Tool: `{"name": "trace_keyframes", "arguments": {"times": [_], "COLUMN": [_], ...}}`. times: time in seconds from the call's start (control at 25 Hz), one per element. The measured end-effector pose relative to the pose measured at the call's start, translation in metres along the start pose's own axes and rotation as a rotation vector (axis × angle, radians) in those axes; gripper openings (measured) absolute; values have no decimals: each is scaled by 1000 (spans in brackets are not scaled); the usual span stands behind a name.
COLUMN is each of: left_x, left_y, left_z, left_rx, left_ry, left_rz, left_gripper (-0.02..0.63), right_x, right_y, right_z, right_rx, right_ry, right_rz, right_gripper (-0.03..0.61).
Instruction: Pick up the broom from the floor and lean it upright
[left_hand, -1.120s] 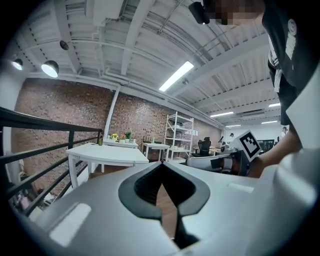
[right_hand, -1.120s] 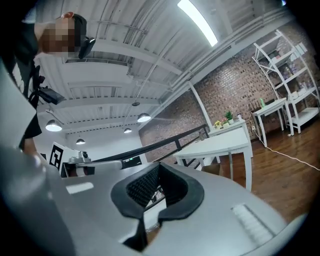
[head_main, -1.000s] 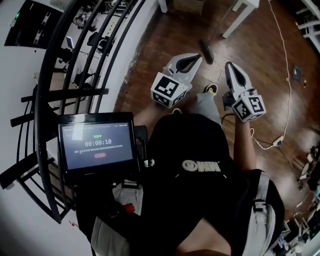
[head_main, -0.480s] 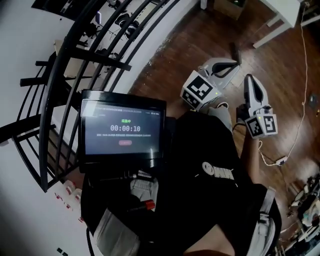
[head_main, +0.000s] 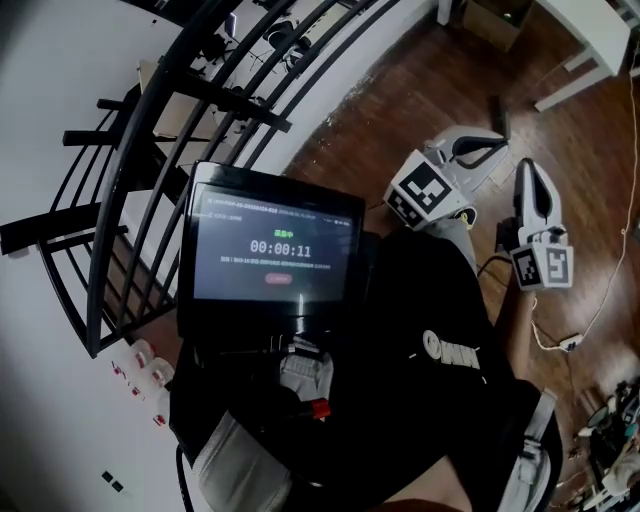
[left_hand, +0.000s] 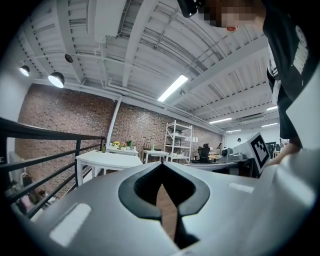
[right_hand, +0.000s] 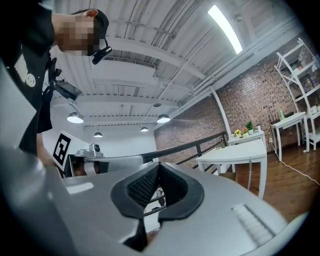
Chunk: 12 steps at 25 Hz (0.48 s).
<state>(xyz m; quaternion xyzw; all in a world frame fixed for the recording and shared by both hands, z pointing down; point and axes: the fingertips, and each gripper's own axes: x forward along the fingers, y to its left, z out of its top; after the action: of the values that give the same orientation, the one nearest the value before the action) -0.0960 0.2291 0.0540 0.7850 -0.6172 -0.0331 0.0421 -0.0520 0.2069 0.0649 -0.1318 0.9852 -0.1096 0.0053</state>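
Left claw (head_main: 497, 141) and right claw (head_main: 526, 172) both shut and empty, held level, with the broom (head_main: 497, 110) down on the floor (head_main: 400, 95) just past the left claw's tip, nearer it, long axis unclear.

The broom (head_main: 497, 110) shows only in the head view, as a small, dark, narrow shape low on the brown wooden plank floor (head_main: 400, 100), in the upper right of the picture. It appears as a short, blackish, slightly tilted block, most likely the brush end. It is too small and blurred to tell bristles from body, and its handle cannot be made out. It sits just beyond the tip of the left hand-held gripper (head_main: 502, 138) and apart from it, with floor showing between them. The slanted white table leg (head_main: 580, 75) is near it on the right. Whether it lies flat or rests against something cannot be told.
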Motion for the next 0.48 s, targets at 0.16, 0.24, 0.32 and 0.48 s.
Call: {"name": "trace_keyframes", "arguments": {"times": [0.16,0.24,0.32,0.48], "left_x": [1,3,4,5], "left_y": [-4,-4,-4,-1], "left_z": [0,3,7,8], "left_rx": [-2,-1,1,-4], "left_ry": [6,2,-5,-10], "left_rz": [-12,-14,-13,-8], "left_gripper": [12,14,14,14], "right_x": [0,1,3,7], "right_y": [1,1,2,4], "right_z": [1,2,3,3], "right_rx": [2,3,1,-6], "right_ry": [-6,-11,-13,-15], "right_rz": [-7,-7,-7,2], "right_gripper": [2,2,2,2]}}
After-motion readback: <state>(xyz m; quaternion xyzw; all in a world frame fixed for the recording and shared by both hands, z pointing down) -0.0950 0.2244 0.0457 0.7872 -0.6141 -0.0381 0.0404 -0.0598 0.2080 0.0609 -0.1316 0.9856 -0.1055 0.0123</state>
